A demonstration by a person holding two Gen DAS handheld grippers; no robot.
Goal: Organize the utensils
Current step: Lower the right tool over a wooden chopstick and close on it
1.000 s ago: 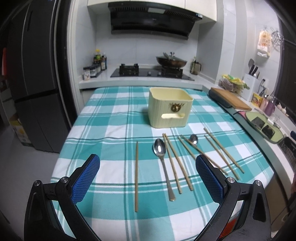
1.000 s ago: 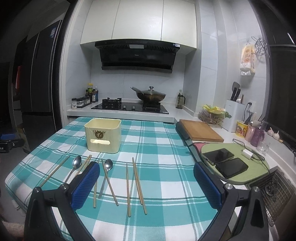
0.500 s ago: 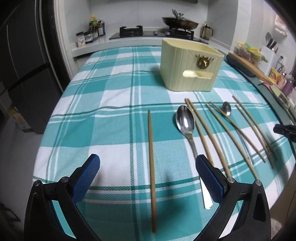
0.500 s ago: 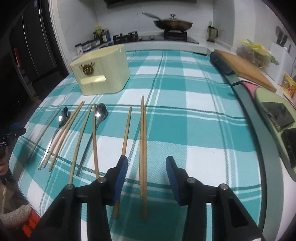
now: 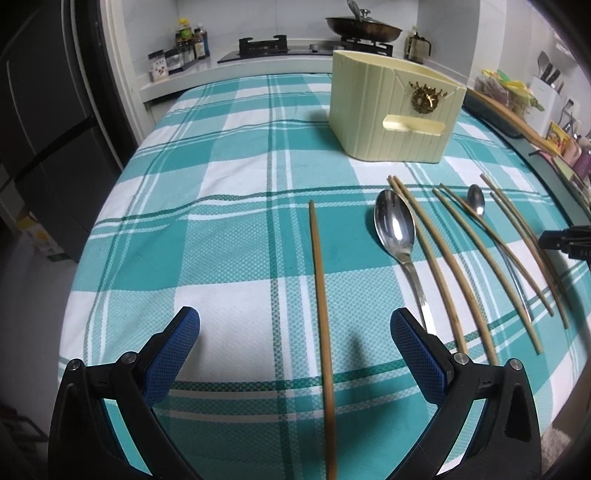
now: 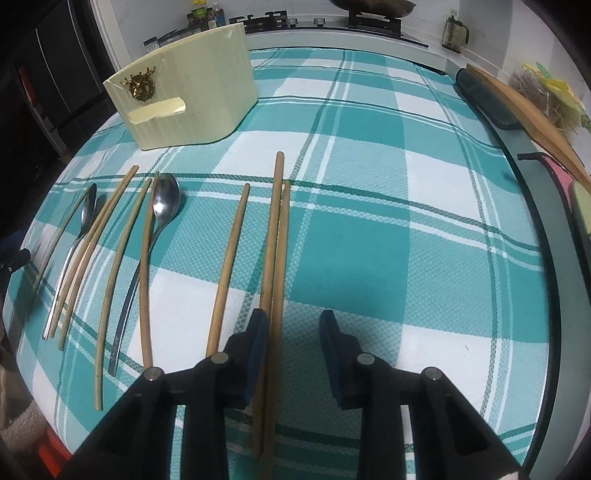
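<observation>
wok (image 5: 364, 26) on stove (image 5: 275, 48)

I'm looking into a home kitchen: a gas hob (image 5: 264, 46) with a lidded wok (image 5: 364, 27) sits on the white counter at the back, with seasoning bottles (image 5: 192, 42) beside it. A dark fridge (image 5: 40, 147) stands left, and a knife block (image 5: 546, 86) and chopping board (image 6: 524, 110) line the right-hand counter.

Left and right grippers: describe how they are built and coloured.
Both match. The left gripper has two black plastic arms with silver rivets, each ending in a blue pad with a dimpled, textured face. The right gripper has the same black arms, silver rivets and blue pads. No cables, markings or sleeves show.
</observation>
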